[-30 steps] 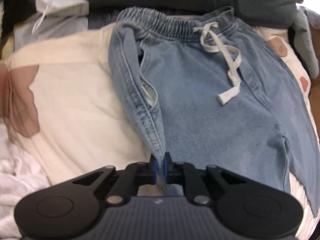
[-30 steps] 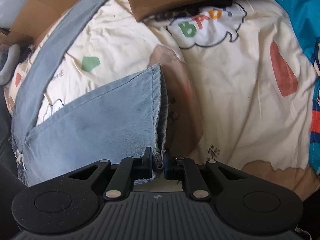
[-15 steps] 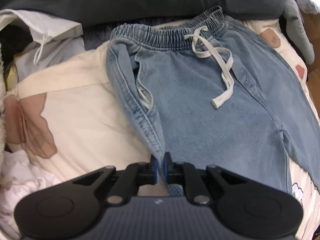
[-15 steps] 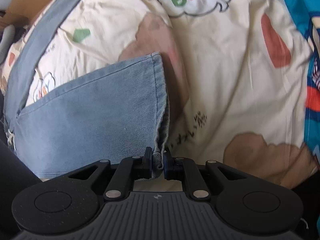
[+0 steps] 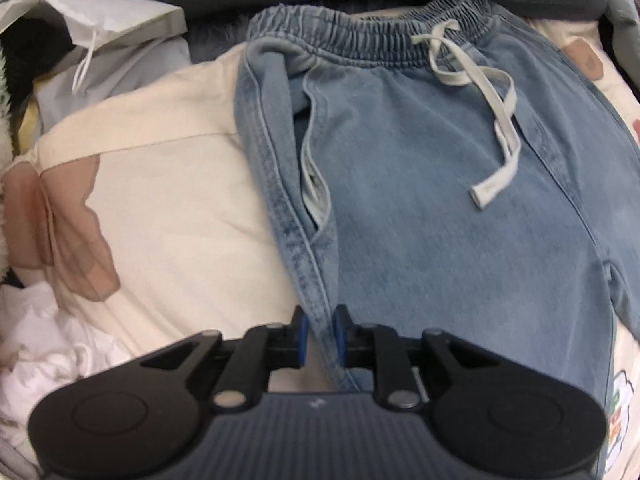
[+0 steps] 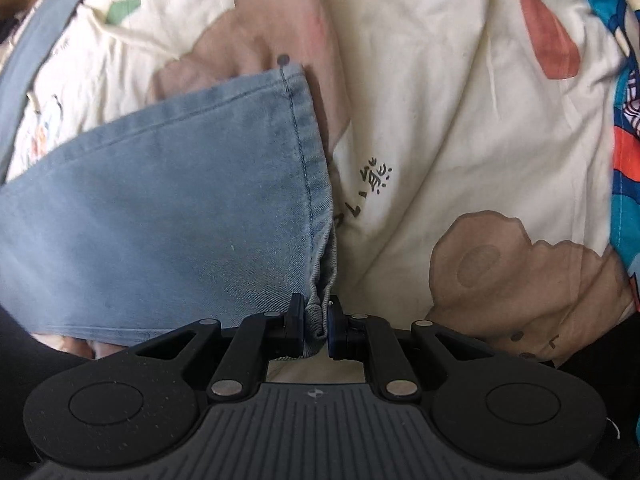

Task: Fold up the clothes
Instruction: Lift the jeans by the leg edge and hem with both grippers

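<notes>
My left gripper (image 5: 320, 334) is opening, jaws parting around the side seam of the light blue denim drawstring trousers (image 5: 440, 208), which lie flat on the cream cartoon-print bed sheet (image 5: 168, 216). The seam is between the pads, no longer pinched. My right gripper (image 6: 318, 326) is clamped on the trouser leg's hem corner (image 6: 320, 304).

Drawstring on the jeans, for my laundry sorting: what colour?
Off-white drawstring, clearest in the left wrist view.

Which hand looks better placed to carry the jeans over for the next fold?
Probably the right: its tongs pinch the leg hem, while the left tongs are opening around the jeans' side seam.
</notes>
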`<state>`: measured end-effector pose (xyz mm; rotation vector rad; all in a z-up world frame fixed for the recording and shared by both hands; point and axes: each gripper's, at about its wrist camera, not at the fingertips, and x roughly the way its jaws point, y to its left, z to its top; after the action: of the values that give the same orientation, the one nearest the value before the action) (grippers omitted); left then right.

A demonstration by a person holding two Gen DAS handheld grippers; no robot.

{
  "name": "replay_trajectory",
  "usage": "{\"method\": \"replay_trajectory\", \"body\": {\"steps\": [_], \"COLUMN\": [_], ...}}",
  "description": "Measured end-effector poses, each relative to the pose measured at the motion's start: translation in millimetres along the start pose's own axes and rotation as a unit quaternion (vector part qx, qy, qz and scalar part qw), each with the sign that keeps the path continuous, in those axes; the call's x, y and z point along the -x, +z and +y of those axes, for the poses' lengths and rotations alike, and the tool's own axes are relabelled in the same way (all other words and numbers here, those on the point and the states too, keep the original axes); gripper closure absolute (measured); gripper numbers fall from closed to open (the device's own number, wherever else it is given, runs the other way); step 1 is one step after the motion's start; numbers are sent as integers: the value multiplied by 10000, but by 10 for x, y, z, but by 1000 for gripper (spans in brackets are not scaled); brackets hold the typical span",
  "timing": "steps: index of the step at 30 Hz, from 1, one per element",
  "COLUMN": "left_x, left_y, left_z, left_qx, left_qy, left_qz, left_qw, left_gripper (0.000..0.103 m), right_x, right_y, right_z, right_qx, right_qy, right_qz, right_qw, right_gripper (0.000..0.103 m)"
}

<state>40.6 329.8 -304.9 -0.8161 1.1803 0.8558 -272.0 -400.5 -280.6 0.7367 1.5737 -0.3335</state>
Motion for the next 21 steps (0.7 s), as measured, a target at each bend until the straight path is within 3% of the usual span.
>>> {"method": "replay_trajectory", "body": {"steps": [5, 12, 16, 21], "left_x": [-59, -182, -182, -183], "left_y": [153, 329, 421, 469], "left_z": [114, 174, 220, 169], "left_qx": [215, 494, 629, 280], "left_qy": [-35, -123, -116, -35], "left_qz": [-148, -303, -473, -444], "left_qw": [9997, 9982, 9968, 9986], "left_gripper": [75, 75, 84, 87], "right_x": [-77, -102, -140, -200], "right_y": [25, 64, 64, 72], "right_z": [18, 45, 47, 10], "right_qx": [9, -23, -88, -154], "right_qy": [-65, -141, -167, -164], "right_qz": [115, 182, 204, 267], "right_qw": [9999, 9997, 9996, 9994], "right_gripper": [93, 93, 93, 93]}}
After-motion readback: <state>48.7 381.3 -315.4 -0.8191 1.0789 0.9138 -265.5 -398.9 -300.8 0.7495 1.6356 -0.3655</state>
